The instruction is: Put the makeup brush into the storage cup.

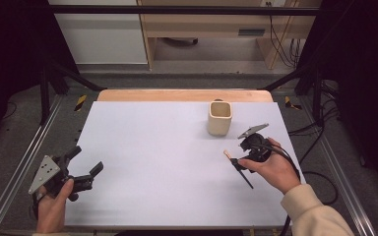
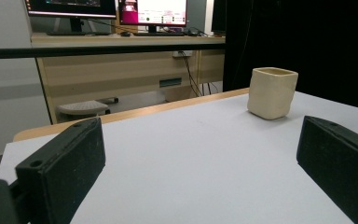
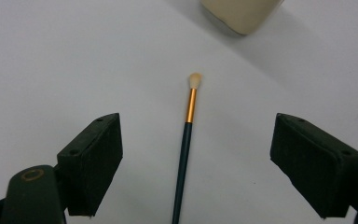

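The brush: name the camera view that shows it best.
The right gripper view: the brush lies lengthwise between the open right claw, with bristles, gold band and dark handle clear. The high view shows it small, partly behind that claw.

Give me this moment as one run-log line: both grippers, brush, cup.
right gripper: open, above thin dark-handled brush, not gripping | left gripper: open, nothing between jaws | brush: flat on white table | cream squarish cup: upright

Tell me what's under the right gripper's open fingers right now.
A thin brush lies flat on the white table between the right gripper's open fingers, untouched, its pale tip toward the cream cup. The handle's rear end is hidden below the frame edge.
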The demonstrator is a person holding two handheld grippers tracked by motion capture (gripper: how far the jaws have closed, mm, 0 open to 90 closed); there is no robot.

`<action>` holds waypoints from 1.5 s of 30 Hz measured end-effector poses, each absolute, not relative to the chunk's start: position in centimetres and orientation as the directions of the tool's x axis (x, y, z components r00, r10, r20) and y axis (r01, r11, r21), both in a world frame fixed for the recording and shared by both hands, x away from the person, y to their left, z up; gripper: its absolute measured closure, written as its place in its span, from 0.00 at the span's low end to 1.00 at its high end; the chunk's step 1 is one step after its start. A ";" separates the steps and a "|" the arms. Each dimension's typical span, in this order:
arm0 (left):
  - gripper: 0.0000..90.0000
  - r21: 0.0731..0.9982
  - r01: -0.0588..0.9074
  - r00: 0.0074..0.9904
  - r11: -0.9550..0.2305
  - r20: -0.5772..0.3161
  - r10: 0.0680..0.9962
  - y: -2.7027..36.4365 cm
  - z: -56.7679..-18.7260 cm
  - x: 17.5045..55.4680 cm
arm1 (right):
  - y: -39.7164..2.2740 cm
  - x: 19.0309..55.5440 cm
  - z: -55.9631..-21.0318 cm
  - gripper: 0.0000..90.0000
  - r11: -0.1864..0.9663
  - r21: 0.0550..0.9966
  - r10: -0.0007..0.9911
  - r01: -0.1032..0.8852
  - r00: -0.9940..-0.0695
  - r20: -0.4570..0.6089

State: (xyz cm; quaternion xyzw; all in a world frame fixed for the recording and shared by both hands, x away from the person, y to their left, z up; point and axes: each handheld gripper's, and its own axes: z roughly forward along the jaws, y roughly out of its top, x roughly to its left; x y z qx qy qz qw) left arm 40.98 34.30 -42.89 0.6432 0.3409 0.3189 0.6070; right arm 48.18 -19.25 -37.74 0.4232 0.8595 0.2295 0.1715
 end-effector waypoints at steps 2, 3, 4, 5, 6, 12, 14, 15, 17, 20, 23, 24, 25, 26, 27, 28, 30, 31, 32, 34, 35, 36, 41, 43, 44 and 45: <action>0.00 0.998 0.053 0.564 -0.031 -0.005 0.826 34.3 -42.9 41.0 | -19.0 48.4 -38.0 0.19 0.539 0.529 0.806 0.655 -0.584 -0.097; 0.00 0.998 0.053 0.564 -0.030 -0.005 0.826 34.3 -42.9 41.0 | -18.9 48.5 -38.2 0.19 0.542 0.524 0.804 0.657 -0.587 -0.095; 0.00 0.998 0.053 0.564 -0.030 -0.005 0.826 34.3 -42.9 41.0 | -18.7 48.6 -38.3 0.19 0.539 0.518 0.807 0.664 -0.584 -0.091; 0.00 0.998 0.053 0.564 -0.031 -0.005 0.826 34.3 -42.9 41.0 | -18.6 48.7 -38.5 0.19 0.543 0.519 0.804 0.661 -0.587 -0.093; 0.00 0.998 0.053 0.564 -0.032 -0.004 0.825 34.3 -42.9 41.0 | -18.4 48.8 -38.6 0.19 0.541 0.511 0.807 0.668 -0.584 -0.091; 0.00 0.998 0.054 0.566 -0.033 -0.003 0.824 34.3 -42.9 41.1 | -17.9 49.3 -39.4 0.20 0.546 0.478 0.810 0.688 -0.579 -0.090; 0.00 0.998 0.055 0.566 -0.036 -0.001 0.824 34.3 -42.9 41.1 | -17.7 49.5 -39.7 0.21 0.542 0.468 0.814 0.699 -0.576 -0.082; 0.00 0.998 0.054 0.565 -0.034 -0.003 0.825 34.3 -43.0 41.1 | -17.7 49.5 -39.8 0.21 0.541 0.466 0.815 0.700 -0.574 -0.083; 0.00 0.998 0.055 0.565 -0.034 -0.003 0.825 34.3 -42.9 41.1 | -17.7 49.6 -39.9 0.21 0.540 0.460 0.816 0.705 -0.572 -0.080; 0.00 0.998 0.056 0.564 -0.036 -0.002 0.826 34.3 -43.0 41.1 | -17.5 49.8 -40.2 0.22 0.542 0.452 0.816 0.709 -0.572 -0.080; 0.00 0.998 0.057 0.565 -0.039 0.000 0.825 34.3 -43.0 41.1 | -17.3 49.8 -40.5 0.24 0.542 0.441 0.816 0.715 -0.573 -0.075; 0.00 0.997 0.057 0.567 -0.044 0.004 0.824 34.3 -43.0 41.1 | -17.3 49.9 -40.6 0.24 0.546 0.436 0.814 0.715 -0.576 -0.076; 0.00 0.997 0.057 0.566 -0.042 0.003 0.824 34.2 -43.0 41.1 | -17.2 49.9 -40.7 0.25 0.548 0.432 0.813 0.716 -0.578 -0.073; 0.00 0.997 0.057 0.566 -0.046 0.005 0.824 34.2 -43.0 41.1 | -17.2 49.9 -40.7 0.26 0.549 0.429 0.813 0.717 -0.578 -0.072; 0.00 0.997 0.057 0.567 -0.047 0.006 0.824 34.2 -43.0 41.1 | -17.1 49.9 -40.8 0.26 0.553 0.426 0.809 0.715 -0.583 -0.072; 0.00 0.997 0.057 0.567 -0.047 0.007 0.824 34.2 -43.0 41.1 | -17.1 49.9 -40.9 0.27 0.552 0.425 0.811 0.717 -0.581 -0.072; 0.00 0.997 0.057 0.568 -0.047 0.007 0.823 34.2 -43.0 41.1 | -17.0 49.9 -41.1 0.27 0.560 0.422 0.806 0.713 -0.586 -0.079; 0.00 0.997 0.057 0.568 -0.047 0.007 0.823 34.2 -43.0 41.1 | -16.9 49.9 -41.1 0.27 0.557 0.418 0.809 0.718 -0.584 -0.075; 0.00 0.997 0.057 0.567 -0.048 0.007 0.823 34.2 -43.0 41.1 | -16.8 49.9 -41.1 0.27 0.559 0.418 0.807 0.716 -0.586 -0.076; 0.00 0.997 0.057 0.567 -0.048 0.007 0.823 34.2 -43.0 41.1 | -16.7 50.0 -41.1 0.28 0.554 0.421 0.810 0.718 -0.581 -0.076; 0.00 0.997 0.057 0.568 -0.048 0.007 0.823 34.2 -43.0 41.1 | -16.6 50.0 -41.1 0.29 0.554 0.421 0.811 0.718 -0.580 -0.077; 0.00 0.997 0.057 0.568 -0.049 0.008 0.823 34.2 -43.0 41.1 | -16.6 50.0 -41.2 0.29 0.554 0.422 0.810 0.718 -0.581 -0.076; 0.00 0.997 0.058 0.569 -0.051 0.009 0.822 34.1 -43.0 41.1 | -16.4 50.1 -41.4 0.30 0.553 0.412 0.812 0.724 -0.579 -0.073; 0.00 0.997 0.058 0.569 -0.052 0.010 0.822 34.1 -43.0 41.1 | -16.4 50.0 -41.6 0.30 0.555 0.408 0.811 0.725 -0.582 -0.069; 0.00 0.997 0.058 0.570 -0.053 0.011 0.822 34.1 -43.0 41.1 | -16.4 50.0 -41.7 0.30 0.560 0.410 0.807 0.720 -0.587 -0.072; 0.00 0.997 0.058 0.570 -0.054 0.011 0.822 34.1 -43.0 41.1 | -16.3 50.0 -41.7 0.30 0.556 0.406 0.810 0.726 -0.582 -0.068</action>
